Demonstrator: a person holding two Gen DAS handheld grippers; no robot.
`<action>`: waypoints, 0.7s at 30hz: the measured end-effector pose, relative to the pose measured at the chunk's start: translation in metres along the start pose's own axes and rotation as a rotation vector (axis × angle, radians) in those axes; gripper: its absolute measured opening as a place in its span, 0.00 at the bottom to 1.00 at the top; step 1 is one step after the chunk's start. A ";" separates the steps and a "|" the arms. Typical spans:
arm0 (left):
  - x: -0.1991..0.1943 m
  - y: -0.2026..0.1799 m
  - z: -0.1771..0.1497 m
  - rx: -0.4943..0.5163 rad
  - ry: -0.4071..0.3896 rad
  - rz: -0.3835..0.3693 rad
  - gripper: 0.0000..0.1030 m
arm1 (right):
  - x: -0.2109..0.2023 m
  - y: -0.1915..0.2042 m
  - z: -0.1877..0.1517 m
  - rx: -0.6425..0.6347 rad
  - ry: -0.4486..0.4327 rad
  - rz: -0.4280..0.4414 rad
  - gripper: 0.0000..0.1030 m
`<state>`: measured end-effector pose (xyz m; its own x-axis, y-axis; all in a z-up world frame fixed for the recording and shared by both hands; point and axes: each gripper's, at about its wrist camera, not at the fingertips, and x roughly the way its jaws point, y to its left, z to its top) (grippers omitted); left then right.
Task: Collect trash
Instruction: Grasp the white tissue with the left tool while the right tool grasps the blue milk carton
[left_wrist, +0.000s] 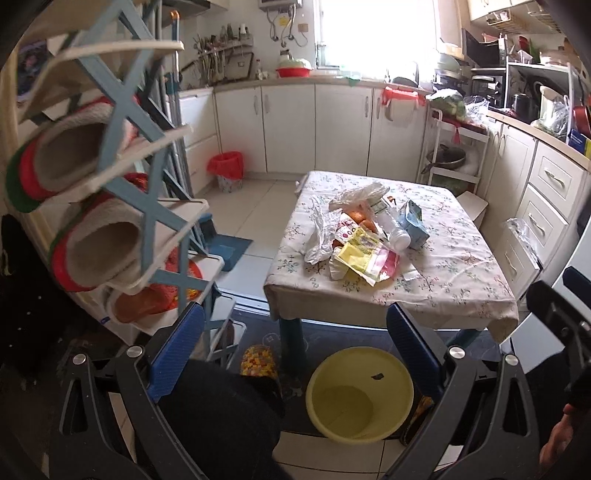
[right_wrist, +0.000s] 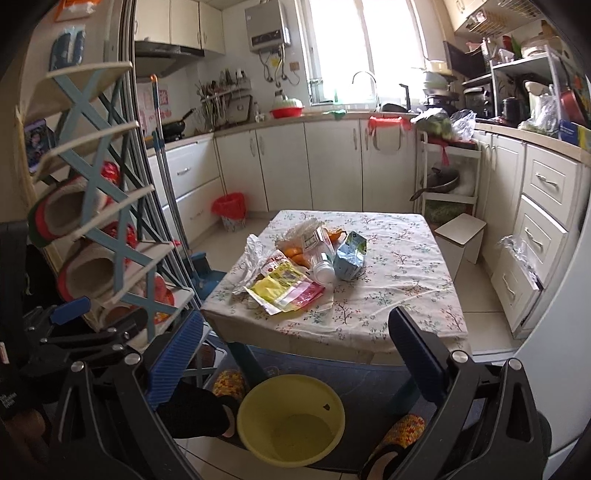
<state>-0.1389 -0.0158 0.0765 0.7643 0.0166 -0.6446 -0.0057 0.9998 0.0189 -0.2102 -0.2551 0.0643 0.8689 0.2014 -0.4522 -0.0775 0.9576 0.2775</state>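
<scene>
Both the left gripper (left_wrist: 295, 347) and right gripper (right_wrist: 297, 350) were spread wide and empty at bottom of frame. The trash pile (right_wrist: 295, 266) lay mid-frame on the table (right_wrist: 399, 280), the yellow basin (right_wrist: 291, 417) on the floor below it.

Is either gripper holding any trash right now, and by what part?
Nothing is held. Left gripper and right gripper are both open and empty; the trash pile lies on the table.

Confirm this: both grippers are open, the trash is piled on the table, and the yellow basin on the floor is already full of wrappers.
Not quite: the yellow basin is empty, as the right wrist view shows. The trash does sit on the table.
</scene>
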 end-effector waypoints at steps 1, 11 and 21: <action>0.009 0.000 0.002 -0.004 0.010 -0.004 0.92 | 0.006 -0.002 0.000 -0.007 -0.002 0.002 0.94; 0.146 -0.013 0.045 0.019 0.130 -0.011 0.92 | 0.112 -0.058 0.031 0.053 0.057 0.022 0.94; 0.279 -0.038 0.093 0.078 0.258 0.017 0.92 | 0.249 -0.130 0.054 0.290 0.269 0.038 0.94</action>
<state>0.1347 -0.0502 -0.0328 0.5751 0.0459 -0.8168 0.0397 0.9957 0.0839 0.0425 -0.3403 -0.0387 0.7062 0.3194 -0.6319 0.0670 0.8583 0.5087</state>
